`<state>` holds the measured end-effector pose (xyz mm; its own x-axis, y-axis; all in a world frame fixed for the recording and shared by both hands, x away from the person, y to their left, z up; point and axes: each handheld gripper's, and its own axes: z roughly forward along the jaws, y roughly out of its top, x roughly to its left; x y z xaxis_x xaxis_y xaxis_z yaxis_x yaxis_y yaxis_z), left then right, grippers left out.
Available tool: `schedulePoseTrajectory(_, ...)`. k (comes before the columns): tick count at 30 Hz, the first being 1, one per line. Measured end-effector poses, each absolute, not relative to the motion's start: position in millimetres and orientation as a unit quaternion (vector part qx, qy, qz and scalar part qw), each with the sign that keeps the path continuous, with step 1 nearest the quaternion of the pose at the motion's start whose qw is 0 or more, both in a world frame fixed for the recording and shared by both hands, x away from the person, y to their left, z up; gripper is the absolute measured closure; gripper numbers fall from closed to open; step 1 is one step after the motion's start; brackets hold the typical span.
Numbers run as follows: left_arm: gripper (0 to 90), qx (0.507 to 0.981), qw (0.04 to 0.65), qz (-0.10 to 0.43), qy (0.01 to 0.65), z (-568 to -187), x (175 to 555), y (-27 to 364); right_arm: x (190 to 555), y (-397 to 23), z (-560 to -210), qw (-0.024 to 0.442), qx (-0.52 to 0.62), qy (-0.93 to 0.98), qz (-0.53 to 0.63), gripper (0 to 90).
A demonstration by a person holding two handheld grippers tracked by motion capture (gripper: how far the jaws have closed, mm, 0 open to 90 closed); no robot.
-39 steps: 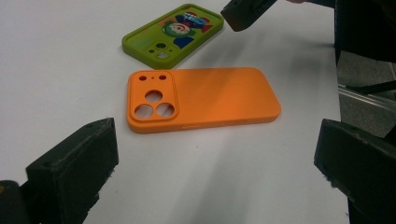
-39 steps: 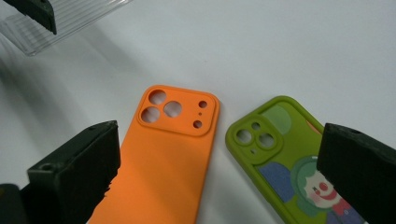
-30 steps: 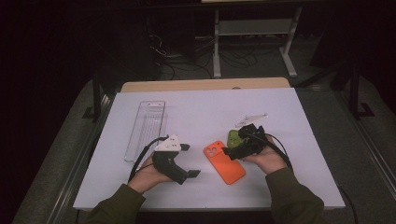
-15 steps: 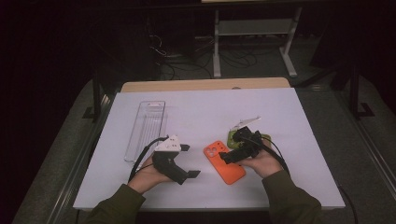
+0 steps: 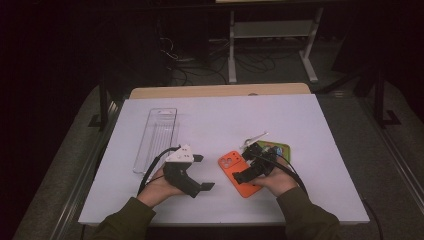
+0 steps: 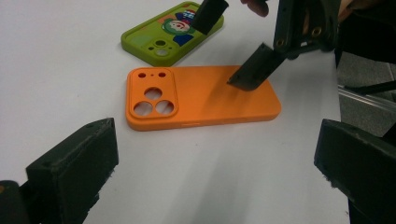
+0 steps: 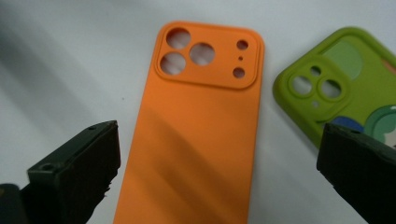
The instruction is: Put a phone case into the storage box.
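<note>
The orange phone case (image 5: 239, 173) lies flat, back up, on the white table (image 5: 215, 125), near its front edge, with the green phone case (image 5: 280, 148) just beside it on the far right. Over the last second the right claw (image 5: 248, 165) has swung down from above the green case to hang over the orange one, its jaws spread wide and holding nothing; that suggests the orange case is the one about to be picked up, though no grip has begun. The left claw (image 5: 204, 172) has stayed put to the left of the case, jaws also wide apart and empty, pointing toward it. The right gripper view looks straight down the case (image 7: 196, 126), showing the camera cut-outs at the far end and the green case (image 7: 336, 88) apart from it by a narrow strip of table. The left gripper view shows what that one cannot: the right claw's lower tip sits just above the orange back (image 6: 201, 95), not clearly touching. The high view adds a clear plastic tray (image 5: 157, 137) well off to the left.
</note>
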<state>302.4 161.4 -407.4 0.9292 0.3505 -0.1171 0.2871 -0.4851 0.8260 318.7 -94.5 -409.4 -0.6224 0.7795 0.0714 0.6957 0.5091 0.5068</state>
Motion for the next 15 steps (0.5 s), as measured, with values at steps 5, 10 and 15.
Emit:
schedulePoseTrajectory(5,0.0,0.861,0.472,0.034,0.185,-407.6,302.3,161.2,317.3,-89.0,-415.8,0.074,0.430,0.867,0.240,0.0)
schedulePoseTrajectory(10,0.0,0.861,0.472,0.034,0.185,-407.6,302.3,161.1,315.6,-84.2,-420.2,0.068,0.430,0.871,0.227,0.0)
schedulePoseTrajectory(15,0.0,0.861,0.473,0.033,0.187,-408.0,302.1,160.7,315.6,-80.5,-426.4,0.068,0.430,0.875,0.213,0.0)
